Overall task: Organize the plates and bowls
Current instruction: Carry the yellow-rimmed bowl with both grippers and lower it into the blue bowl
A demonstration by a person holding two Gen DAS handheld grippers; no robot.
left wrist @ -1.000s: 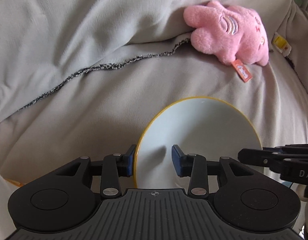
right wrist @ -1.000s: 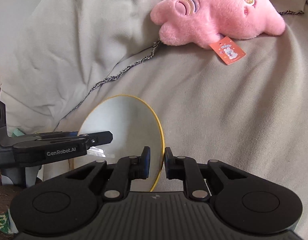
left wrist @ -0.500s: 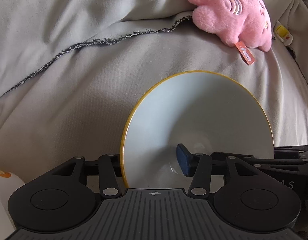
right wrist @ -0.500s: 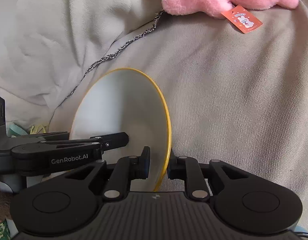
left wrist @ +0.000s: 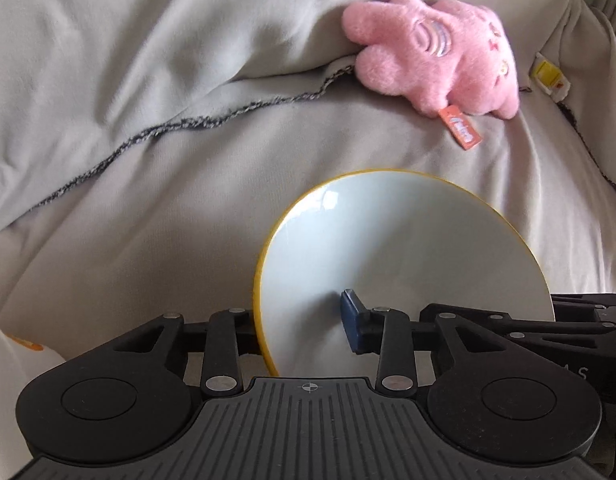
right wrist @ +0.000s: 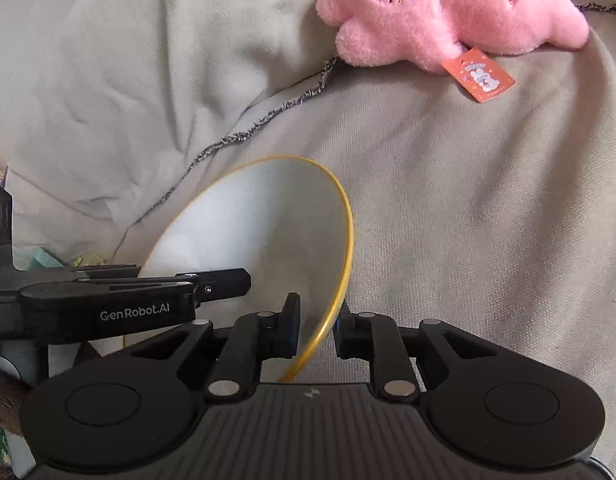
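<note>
Over a rumpled grey blanket hangs a pale plate with a yellow rim, tilted up on edge between the two claws. From the right wrist view, the right claw is nearly closed and pinches the plate's rim at 6 o'clock, one finger on the pale inner face and the other behind the yellow edge. From the left wrist view, the left claw straddles the plate's opposite edge: its blue-padded right finger lies against the pale face, its left finger is hidden behind the rim, and the jaws are closing with the rim between them. Whether both pads press yet cannot be told.

A pink plush toy with an orange tag lies on the blanket at 1 o'clock, well apart from the plate. A dark frayed seam runs across the blanket from 9 o'clock toward the toy. At 8 o'clock in the left wrist view a white thing with an orange mark pokes in at the edge, just beside the left claw's body. A yellow and white label shows at 2 o'clock, beyond the toy. Nothing lies between the plate and the blanket ahead.
</note>
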